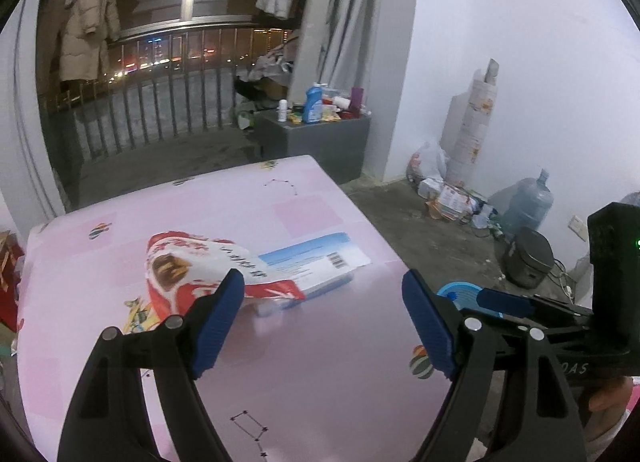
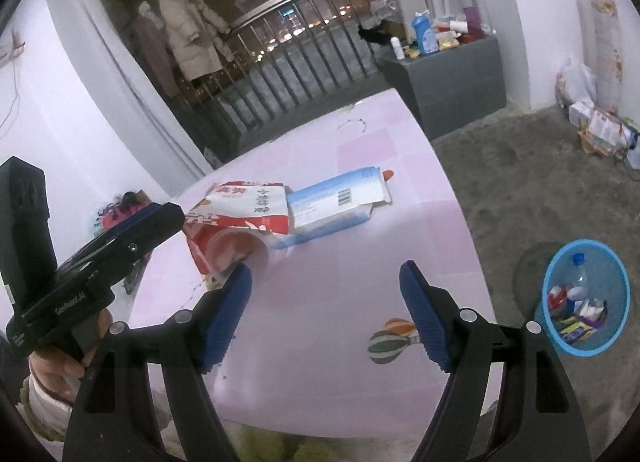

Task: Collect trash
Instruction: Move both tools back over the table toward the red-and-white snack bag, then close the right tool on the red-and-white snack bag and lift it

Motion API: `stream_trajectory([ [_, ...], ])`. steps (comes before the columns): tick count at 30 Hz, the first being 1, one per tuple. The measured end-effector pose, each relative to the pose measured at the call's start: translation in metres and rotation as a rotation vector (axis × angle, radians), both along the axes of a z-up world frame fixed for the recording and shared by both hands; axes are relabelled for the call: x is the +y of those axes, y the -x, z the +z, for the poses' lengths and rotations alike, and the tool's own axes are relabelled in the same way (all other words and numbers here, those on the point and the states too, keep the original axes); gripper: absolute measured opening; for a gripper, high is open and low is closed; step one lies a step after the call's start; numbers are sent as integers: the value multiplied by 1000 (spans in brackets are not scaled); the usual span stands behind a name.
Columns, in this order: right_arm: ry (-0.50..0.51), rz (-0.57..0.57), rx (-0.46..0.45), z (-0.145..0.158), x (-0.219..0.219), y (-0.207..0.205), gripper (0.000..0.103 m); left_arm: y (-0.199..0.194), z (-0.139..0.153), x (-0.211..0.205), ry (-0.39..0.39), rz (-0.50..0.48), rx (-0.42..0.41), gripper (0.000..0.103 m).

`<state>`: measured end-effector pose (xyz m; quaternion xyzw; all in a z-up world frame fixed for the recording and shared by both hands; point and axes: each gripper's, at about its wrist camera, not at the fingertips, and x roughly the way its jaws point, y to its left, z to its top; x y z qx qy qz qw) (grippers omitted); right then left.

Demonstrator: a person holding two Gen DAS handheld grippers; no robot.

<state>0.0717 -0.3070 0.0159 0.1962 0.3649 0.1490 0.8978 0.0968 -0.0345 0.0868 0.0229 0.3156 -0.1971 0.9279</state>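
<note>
A red and white snack bag (image 1: 188, 262) (image 2: 240, 218) lies crumpled on the pink table (image 1: 320, 382) (image 2: 340, 262), its mouth towards the right wrist view. A flat blue and white carton (image 1: 316, 262) (image 2: 336, 202) lies against it, partly under it. My left gripper (image 1: 324, 322) is open just short of the bag, with nothing between its blue pads. My right gripper (image 2: 326, 314) is open over bare cloth, to the right of the bag. Each gripper shows in the other's view: the right gripper (image 1: 492, 302) and the left gripper (image 2: 160, 218). A blue bin (image 2: 584, 298) (image 1: 460, 290) with trash stands on the floor to the right.
A grey cabinet (image 1: 316, 134) crowded with bottles stands beyond the table. Bags and boxes (image 1: 440, 190), a water jug (image 1: 528, 206) and a dark cooker (image 1: 528, 258) sit along the right wall. A balcony railing (image 1: 160, 102) runs behind. A hand (image 2: 52, 374) grips the left tool.
</note>
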Motion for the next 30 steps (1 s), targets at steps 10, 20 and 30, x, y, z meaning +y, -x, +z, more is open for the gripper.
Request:
stream_trajectory([
  [10, 13, 8, 23, 0, 9, -5, 73, -4, -3, 13, 21, 8, 5, 79],
  [20, 48, 21, 53, -3, 28, -17, 73, -5, -8, 32, 58, -4, -18, 79],
  [30, -19, -42, 86, -9, 8, -34, 73, -7, 2, 81, 135, 63, -83, 79],
])
